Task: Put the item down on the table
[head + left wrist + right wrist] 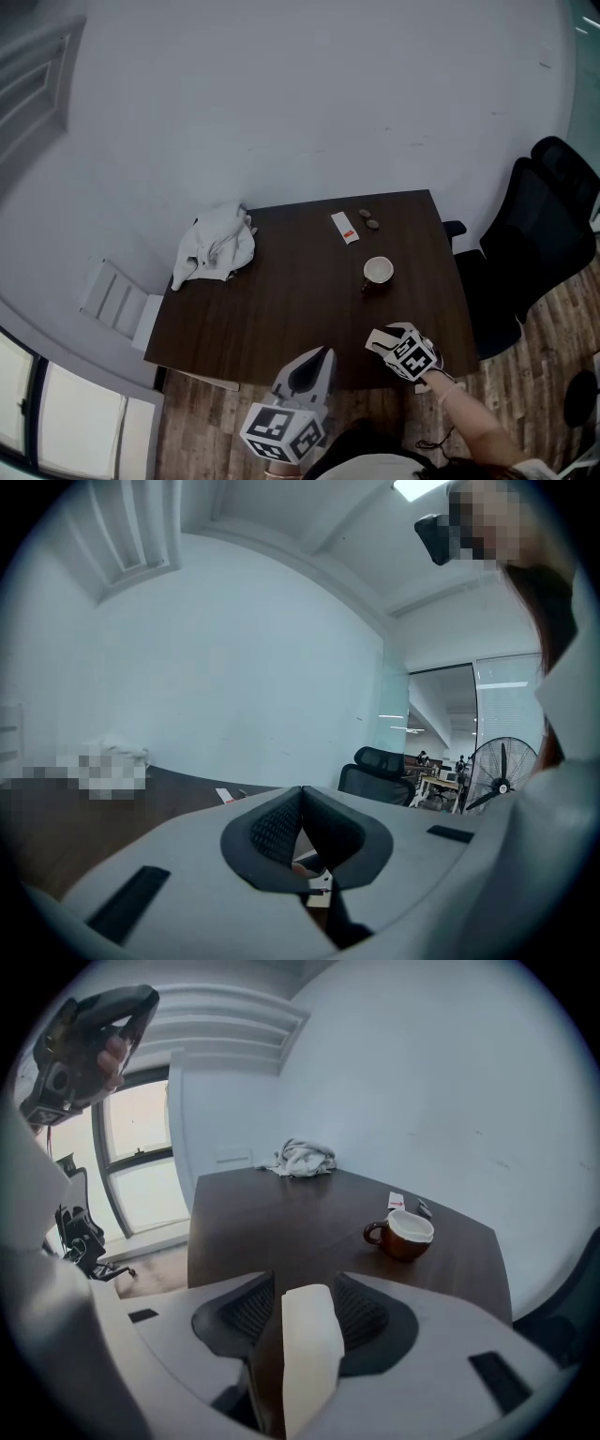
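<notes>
In the right gripper view a white oblong item (309,1354) stands between the jaws of my right gripper (305,1290). It lies against the right pad, and a strip of dark table shows between it and the left pad. From the head view, my right gripper (378,339) hovers over the near right edge of the dark wooden table (281,309). My left gripper (315,361) is at the near edge further left. Its pads meet with nothing between them (301,794).
A brown mug (378,271) with a white inside stands just beyond my right gripper. Behind it lie a white packet (345,228) and two small dark things (368,219). A crumpled white cloth (217,246) sits at the far left corner. Black office chairs (534,244) stand to the right.
</notes>
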The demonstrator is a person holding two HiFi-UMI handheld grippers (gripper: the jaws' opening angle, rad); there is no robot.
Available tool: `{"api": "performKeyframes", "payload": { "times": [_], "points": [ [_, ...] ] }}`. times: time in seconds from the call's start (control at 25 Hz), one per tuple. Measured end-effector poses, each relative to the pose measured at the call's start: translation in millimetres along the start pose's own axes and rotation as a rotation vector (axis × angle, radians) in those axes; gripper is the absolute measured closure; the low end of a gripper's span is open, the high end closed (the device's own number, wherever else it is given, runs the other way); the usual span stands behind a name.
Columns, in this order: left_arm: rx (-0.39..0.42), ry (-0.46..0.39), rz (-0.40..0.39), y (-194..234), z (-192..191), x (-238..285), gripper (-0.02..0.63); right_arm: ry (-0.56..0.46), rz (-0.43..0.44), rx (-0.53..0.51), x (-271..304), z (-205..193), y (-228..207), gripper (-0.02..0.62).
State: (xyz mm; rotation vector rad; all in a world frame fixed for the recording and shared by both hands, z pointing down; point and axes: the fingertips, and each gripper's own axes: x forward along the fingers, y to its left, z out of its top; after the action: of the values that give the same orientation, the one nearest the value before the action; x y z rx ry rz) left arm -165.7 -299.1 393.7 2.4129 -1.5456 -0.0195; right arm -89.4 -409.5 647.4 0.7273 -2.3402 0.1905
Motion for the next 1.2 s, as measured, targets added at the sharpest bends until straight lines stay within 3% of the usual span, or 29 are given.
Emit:
{"api": "performKeyframes", "payload": {
  "times": [0.36,0.8,1.2],
  "points": [
    [0.018,-0.019,-0.010,-14.1,6.4,-5.5,0.589,-0.184,-0.095,0.071,-59.5,42.6,-1.2,0.431],
    [0.026,-0.040,-0.013,-24.8,13.4,-7.7,0.589,-0.370,-0.149,0.121,-129.0,82.9,14.9,0.486],
    [0.019,-0.043,-0.062,-45.6,12.8,-4.7,0.589,-0.471,-0.223,0.118,-185.7,101.5,25.3,0.568]
  ]
}}
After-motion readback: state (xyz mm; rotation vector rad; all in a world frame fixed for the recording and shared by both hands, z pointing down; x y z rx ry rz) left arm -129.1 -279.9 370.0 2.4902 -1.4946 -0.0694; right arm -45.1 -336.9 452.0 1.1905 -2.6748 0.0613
